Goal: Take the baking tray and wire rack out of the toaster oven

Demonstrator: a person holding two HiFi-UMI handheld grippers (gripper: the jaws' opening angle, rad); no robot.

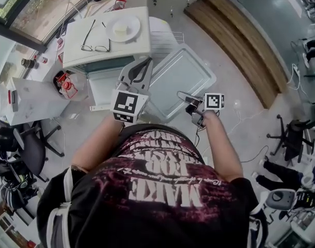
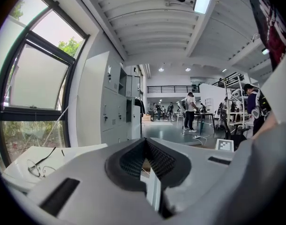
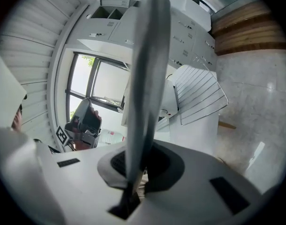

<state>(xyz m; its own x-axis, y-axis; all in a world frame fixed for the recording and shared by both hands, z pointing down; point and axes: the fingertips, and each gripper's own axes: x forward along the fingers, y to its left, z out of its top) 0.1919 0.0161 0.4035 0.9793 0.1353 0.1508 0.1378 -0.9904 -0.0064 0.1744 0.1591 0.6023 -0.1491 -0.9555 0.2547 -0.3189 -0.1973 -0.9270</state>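
**Baking tray out of the oven, held at both ends**

The baking tray (image 1: pixel 179 76) is a pale grey rectangle with rounded corners and a raised rim, and nothing lies in it. In the head view it sits at the centre of the frame, set on a diagonal over the speckled floor, just right of the white toaster oven (image 1: pixel 103 48).

Your left gripper (image 1: pixel 142 68) meets the tray's left edge. In the left gripper view its jaws are together, with a thin edge of the tray pinched low between them. Your right gripper (image 1: pixel 186 98) has the tray's lower right edge. In the right gripper view the tray rises edge-on from jaws clamped on it.

The wire rack (image 1: pixel 167 36) shows at upper centre, beside the oven's top and apart from both grippers.
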